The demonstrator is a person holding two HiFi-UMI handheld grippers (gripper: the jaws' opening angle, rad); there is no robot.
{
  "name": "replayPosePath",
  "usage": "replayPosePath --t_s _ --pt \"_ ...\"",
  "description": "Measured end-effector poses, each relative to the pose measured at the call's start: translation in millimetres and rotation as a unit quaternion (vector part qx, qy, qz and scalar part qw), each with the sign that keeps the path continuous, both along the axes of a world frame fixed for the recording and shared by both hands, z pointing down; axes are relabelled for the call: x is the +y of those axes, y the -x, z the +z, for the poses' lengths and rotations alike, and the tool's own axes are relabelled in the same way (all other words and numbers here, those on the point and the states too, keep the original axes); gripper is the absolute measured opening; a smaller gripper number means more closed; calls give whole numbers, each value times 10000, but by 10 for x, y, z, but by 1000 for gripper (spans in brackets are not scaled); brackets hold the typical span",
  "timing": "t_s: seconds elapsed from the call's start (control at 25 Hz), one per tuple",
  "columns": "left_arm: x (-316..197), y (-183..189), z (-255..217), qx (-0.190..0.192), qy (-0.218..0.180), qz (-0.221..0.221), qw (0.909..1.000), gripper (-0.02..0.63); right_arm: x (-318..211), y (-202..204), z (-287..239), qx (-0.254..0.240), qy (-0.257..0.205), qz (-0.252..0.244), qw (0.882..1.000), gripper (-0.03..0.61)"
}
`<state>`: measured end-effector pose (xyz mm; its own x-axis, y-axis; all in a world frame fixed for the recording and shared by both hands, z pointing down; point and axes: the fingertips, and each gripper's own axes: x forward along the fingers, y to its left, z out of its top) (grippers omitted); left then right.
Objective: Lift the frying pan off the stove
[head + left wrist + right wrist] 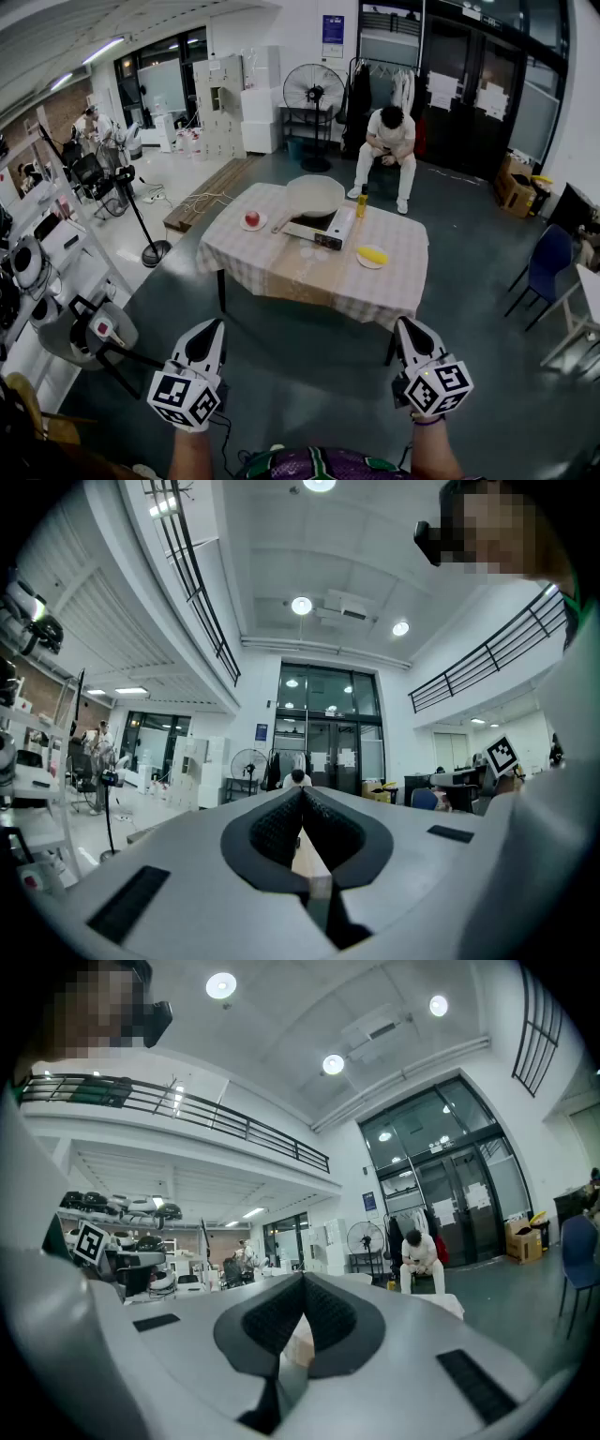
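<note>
1. The left tongs (216,323) are hanging level, well short of the stove (323,232) and off the near edge of the desk (281,274). Their jaws are resting together with nothing between them.
2. An apple (252,218) is lying on a small plate left of the stove and is not obstructing the lift.
3. The frying pan (314,195) is sitting on top of the stove, near the far side of the desk. What appears to be its handle (280,226) is projecting from the stove's left side toward the near left.
4. Handling judgement: the pan is looking like a rigid, wide, pale vessel, probably fairly heavy for 1 pair of jaws and smooth at the rim. The handle is offering the best hold. A grip close to the bowl is likely to be reducing droop. The rim is a poorer choice, since it is probably slipping easily and may be hot.
5. A yellow bottle (361,202) is standing just right of the stove, and a banana (372,255) is lying on a plate nearer and to the right.
6. The right tongs (404,323) are also hanging level, well short of the stove, with jaws pressed together and empty.
</note>
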<state>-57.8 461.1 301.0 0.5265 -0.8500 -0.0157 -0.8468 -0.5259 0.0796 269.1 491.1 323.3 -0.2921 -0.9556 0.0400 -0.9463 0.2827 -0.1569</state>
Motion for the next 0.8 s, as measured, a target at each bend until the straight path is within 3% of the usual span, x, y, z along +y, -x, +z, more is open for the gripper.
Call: replayPosePath --t_s 0.52,0.8 --pt "-169 590 45 -95 3 -10 10000 23 -200 649 30 100 44 -31 9999 5" --pt "-279 909 160 -99 77 -47 9999 23 -500 1130 2 -128 -142 -377 9991 8"
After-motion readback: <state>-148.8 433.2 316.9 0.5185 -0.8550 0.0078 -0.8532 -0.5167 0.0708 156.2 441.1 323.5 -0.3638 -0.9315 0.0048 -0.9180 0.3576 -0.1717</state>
